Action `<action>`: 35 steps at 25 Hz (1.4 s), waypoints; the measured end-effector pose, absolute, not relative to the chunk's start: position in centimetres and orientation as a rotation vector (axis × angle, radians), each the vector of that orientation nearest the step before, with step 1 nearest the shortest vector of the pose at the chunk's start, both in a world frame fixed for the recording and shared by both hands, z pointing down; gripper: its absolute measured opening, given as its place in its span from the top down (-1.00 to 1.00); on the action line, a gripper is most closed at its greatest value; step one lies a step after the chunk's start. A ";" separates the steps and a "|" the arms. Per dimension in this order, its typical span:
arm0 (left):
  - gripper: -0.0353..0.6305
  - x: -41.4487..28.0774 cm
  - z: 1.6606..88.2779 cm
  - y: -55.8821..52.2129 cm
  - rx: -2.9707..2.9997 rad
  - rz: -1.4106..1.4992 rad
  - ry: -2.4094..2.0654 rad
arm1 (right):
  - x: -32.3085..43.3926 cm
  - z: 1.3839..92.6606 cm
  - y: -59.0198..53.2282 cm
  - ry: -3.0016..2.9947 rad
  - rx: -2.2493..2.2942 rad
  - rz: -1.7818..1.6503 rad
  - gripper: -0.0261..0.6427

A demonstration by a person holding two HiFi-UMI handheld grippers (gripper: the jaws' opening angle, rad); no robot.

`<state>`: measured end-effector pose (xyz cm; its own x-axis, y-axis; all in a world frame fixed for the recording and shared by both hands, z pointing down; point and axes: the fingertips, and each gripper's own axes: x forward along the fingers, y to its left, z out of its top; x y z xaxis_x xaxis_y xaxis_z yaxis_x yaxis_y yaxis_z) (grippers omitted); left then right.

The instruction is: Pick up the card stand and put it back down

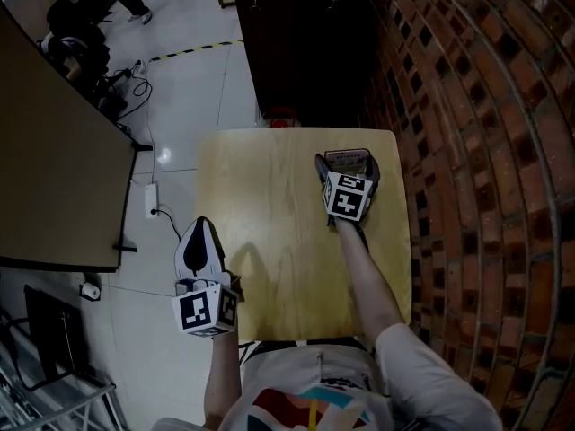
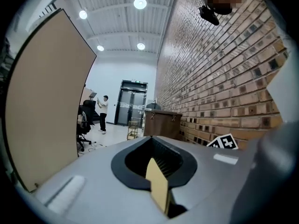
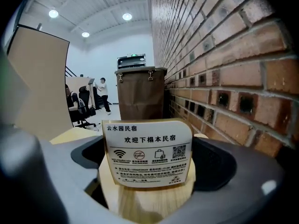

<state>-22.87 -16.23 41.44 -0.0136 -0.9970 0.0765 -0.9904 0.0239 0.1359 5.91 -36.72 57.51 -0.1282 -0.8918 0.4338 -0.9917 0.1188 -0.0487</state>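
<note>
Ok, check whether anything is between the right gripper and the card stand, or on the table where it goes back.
Nothing visible. The card stand stands between the jaws of the right gripper, which flank its wooden base. The table around it is bare; the brick wall runs beside it, not across.

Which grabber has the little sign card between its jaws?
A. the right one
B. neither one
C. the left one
A: the card stand stands between the jaws of the right gripper, at the far right corner of the table. The left gripper is off by the table's left edge, away from the card stand.
</note>
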 end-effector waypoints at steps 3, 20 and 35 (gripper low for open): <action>0.88 -23.2 42.0 -16.7 2.074 -0.065 -2.137 | 5.8 58.0 -37.4 -2.086 1.861 0.503 -0.76; 0.88 -23.0 41.9 -16.6 2.084 -0.086 -2.116 | 5.7 58.2 -38.2 -2.048 1.853 0.512 -0.76; 0.88 -21.7 40.2 -16.2 2.142 -0.126 -2.102 | 6.3 55.1 -36.9 -2.129 1.868 0.505 -0.77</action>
